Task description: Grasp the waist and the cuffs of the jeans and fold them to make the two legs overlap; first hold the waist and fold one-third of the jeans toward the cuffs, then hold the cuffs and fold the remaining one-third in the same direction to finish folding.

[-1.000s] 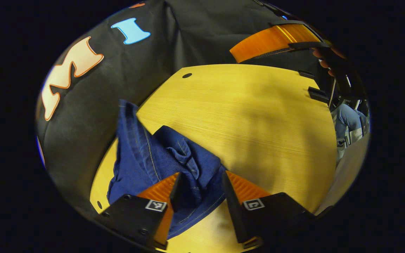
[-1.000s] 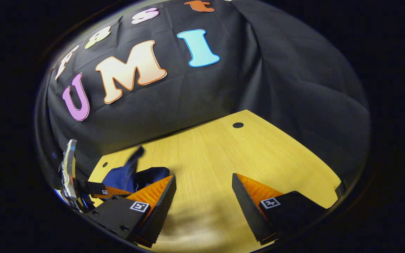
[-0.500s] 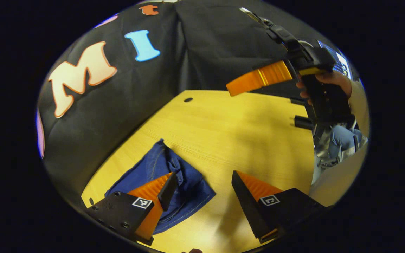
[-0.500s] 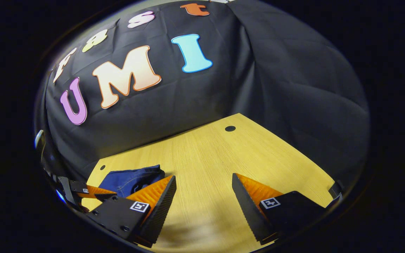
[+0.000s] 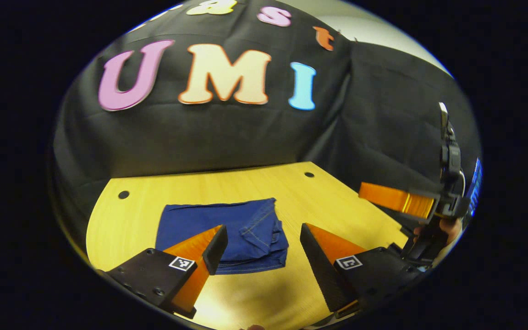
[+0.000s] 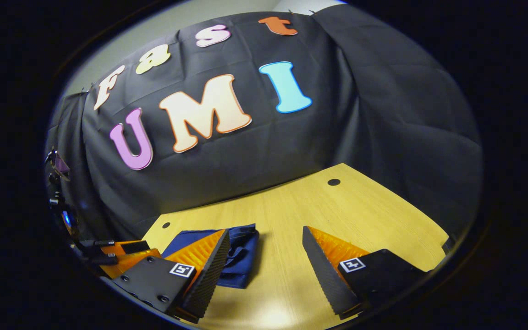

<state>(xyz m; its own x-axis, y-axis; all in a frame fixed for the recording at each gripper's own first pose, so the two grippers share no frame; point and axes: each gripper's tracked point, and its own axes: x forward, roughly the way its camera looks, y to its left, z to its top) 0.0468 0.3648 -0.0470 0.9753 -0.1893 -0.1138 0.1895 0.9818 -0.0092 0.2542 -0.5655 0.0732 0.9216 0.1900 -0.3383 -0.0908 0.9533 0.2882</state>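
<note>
In the left gripper view, the left gripper (image 5: 258, 238) at the bottom has its fingers spread wide, holding nothing. The folded jeans (image 5: 227, 229) lie on the wooden table (image 5: 328, 192) at lower centre. In the right gripper view, the right gripper (image 6: 266, 243) gapes wide too, the jeans (image 6: 241, 254) at lower left.

Dim booth, sharp centre (edges bowed by fisheye).
</note>
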